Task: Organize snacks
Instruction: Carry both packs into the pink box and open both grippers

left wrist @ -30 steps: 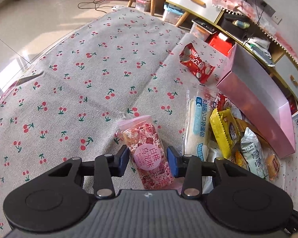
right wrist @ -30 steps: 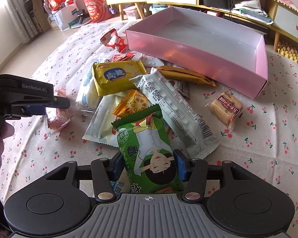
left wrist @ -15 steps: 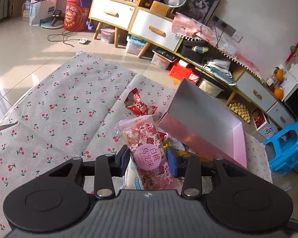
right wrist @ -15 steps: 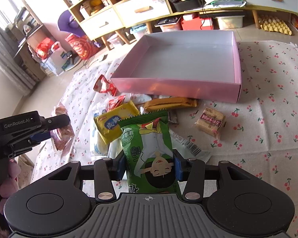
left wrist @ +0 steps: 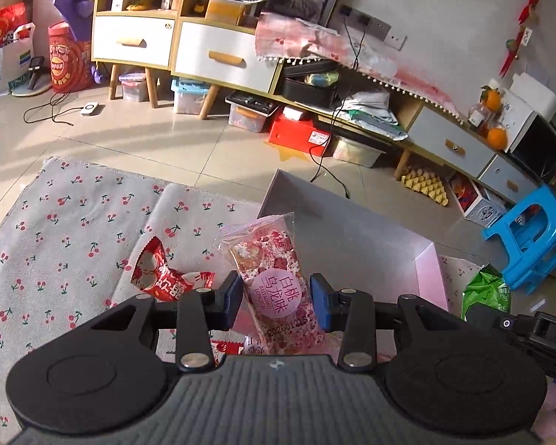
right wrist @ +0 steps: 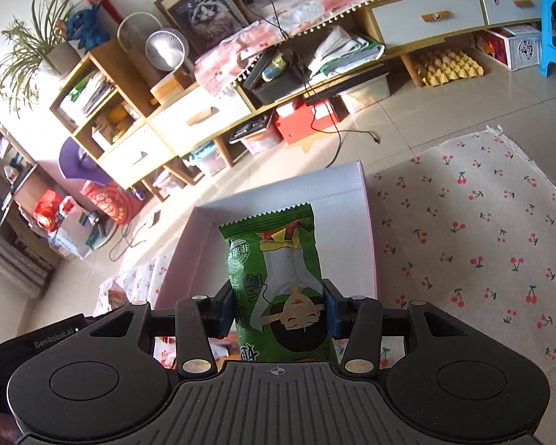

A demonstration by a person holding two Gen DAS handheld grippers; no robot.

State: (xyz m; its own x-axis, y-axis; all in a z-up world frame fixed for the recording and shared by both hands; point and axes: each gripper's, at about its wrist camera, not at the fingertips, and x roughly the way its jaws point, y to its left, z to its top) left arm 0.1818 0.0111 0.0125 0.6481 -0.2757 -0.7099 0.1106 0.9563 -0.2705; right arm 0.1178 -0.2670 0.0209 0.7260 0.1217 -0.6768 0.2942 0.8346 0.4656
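Red snack packet (left wrist: 166, 278): lying on the cherry-print cloth (left wrist: 55, 244), left of the left gripper

Left gripper (left wrist: 276, 302): jaws clamped on the pink nougat bar (left wrist: 274, 285), held upright before the pink box (left wrist: 352, 237)

Right gripper (right wrist: 278, 313): jaws clamped on the green snack packet (right wrist: 278, 270), held above the pink box (right wrist: 189, 244); the cloth lies to its right
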